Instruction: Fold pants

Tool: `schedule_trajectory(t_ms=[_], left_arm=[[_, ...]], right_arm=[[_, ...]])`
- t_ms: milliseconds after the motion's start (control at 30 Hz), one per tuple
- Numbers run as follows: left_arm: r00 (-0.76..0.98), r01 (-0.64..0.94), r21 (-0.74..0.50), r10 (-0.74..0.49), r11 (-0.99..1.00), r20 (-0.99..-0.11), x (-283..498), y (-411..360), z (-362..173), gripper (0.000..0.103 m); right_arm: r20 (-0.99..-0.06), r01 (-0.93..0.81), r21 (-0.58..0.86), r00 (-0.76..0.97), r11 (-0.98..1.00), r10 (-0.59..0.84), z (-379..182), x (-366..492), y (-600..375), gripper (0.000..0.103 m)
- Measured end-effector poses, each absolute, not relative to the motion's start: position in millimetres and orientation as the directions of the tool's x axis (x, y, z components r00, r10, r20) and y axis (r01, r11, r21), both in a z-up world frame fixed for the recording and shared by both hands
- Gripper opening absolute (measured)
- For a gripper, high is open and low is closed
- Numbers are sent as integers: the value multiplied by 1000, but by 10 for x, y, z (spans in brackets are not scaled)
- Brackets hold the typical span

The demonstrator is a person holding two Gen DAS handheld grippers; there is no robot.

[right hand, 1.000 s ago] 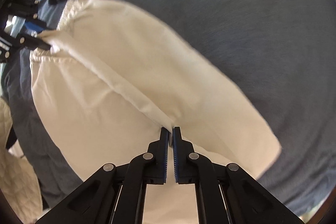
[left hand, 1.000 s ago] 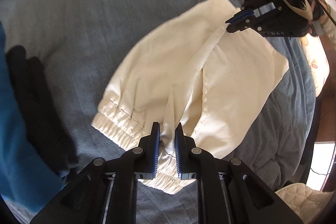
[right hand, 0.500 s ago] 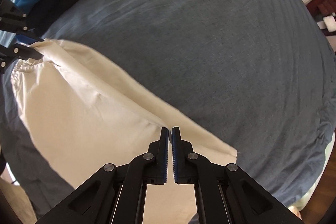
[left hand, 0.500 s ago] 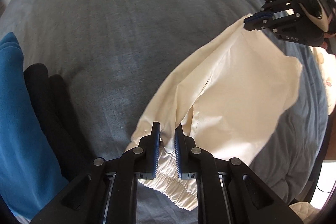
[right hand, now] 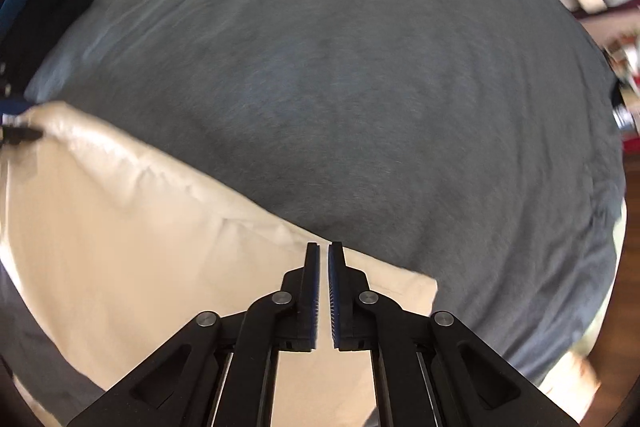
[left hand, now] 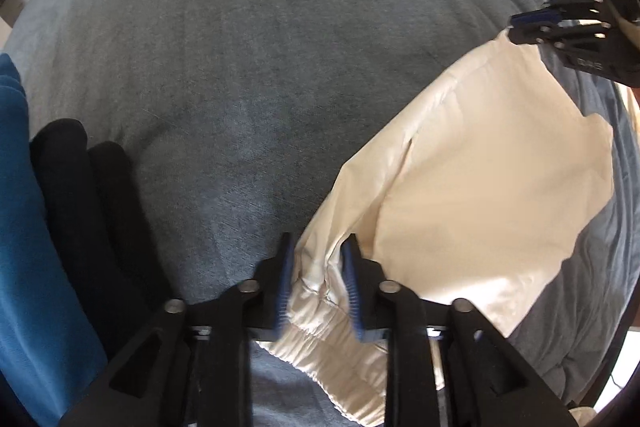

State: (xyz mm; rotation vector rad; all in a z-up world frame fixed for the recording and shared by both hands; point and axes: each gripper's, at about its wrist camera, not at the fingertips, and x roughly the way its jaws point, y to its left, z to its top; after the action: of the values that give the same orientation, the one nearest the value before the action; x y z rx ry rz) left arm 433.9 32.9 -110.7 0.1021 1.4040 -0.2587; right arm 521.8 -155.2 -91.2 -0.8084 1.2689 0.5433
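— While the grey bed (left hand: 248, 39) fills both views, where are the cream pants (left hand: 472, 187)?
— Spread over its near side.
— Tongs?
— Left tongs (left hand: 316, 281) parted around the waistband; right tongs (right hand: 323, 287) nearly closed, pinching the hem.

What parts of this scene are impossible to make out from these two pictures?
- Left wrist view: the waistband end of the cream pants runs under the left hand-held gripper and is hidden there.
- Left wrist view: the right hand-held gripper is cut off by the frame edge; its grip is unclear.
- Right wrist view: motion blur smears the cloth edge, and whether the narrowly parted fingers pinch it cannot be told.
- Both views: the blue fabric and black fabric are cropped, unidentifiable.
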Motion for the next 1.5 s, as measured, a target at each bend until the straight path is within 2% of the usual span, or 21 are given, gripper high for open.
schedule_trajectory(t_ms=[67,100,267,400,533,633,767,833,967,1200,1500], left_arm=[[184,229,-65,-109,971,-977,4312,342,-1006,36],[212,225,-47,-96,973,-972,4287,342,-934,42],[358,255,60,-36,965,-933,4117,258,-511,54],[392,304,60,-67,951,-917,3950,140,-287,56],[387,370,32,-123,929,-914,3877,-33,-199,56],[392,433,51,-137,900,-910,3776,-241,-175,56],[340,500,10,-185,866,-922,3765,-679,-261,56],[335,532,28,-180,846,-925,3653,-808,-284,56],[377,536,101,-131,838,-917,3299,-886,-327,57],[333,394,105,-35,913,-942,2803,-800,-538,58],[285,318,111,17,942,-959,2627,-716,-749,58]], right_arm=[[-965,-705,-223,259,674,-49,-819,5235,-1642,32],[-960,-683,-225,277,694,-38,-755,5211,-1664,36],[-940,-598,-196,339,777,24,-456,5040,-1799,38],[-916,-522,-173,396,835,58,-205,4808,-1998,38],[-889,-430,-156,453,889,63,-108,4520,-2348,45],[-877,-340,-138,479,930,45,-72,4182,-2600,45],[-881,-171,-33,470,985,52,-159,3863,-3054,45],[-882,-105,21,467,994,68,-215,3669,-3232,45],[-895,-167,57,428,984,124,-408,3336,-3333,45],[-905,-405,61,364,912,222,-732,3071,-3139,45],[-901,-652,27,311,758,301,-1022,3133,-2787,46]])
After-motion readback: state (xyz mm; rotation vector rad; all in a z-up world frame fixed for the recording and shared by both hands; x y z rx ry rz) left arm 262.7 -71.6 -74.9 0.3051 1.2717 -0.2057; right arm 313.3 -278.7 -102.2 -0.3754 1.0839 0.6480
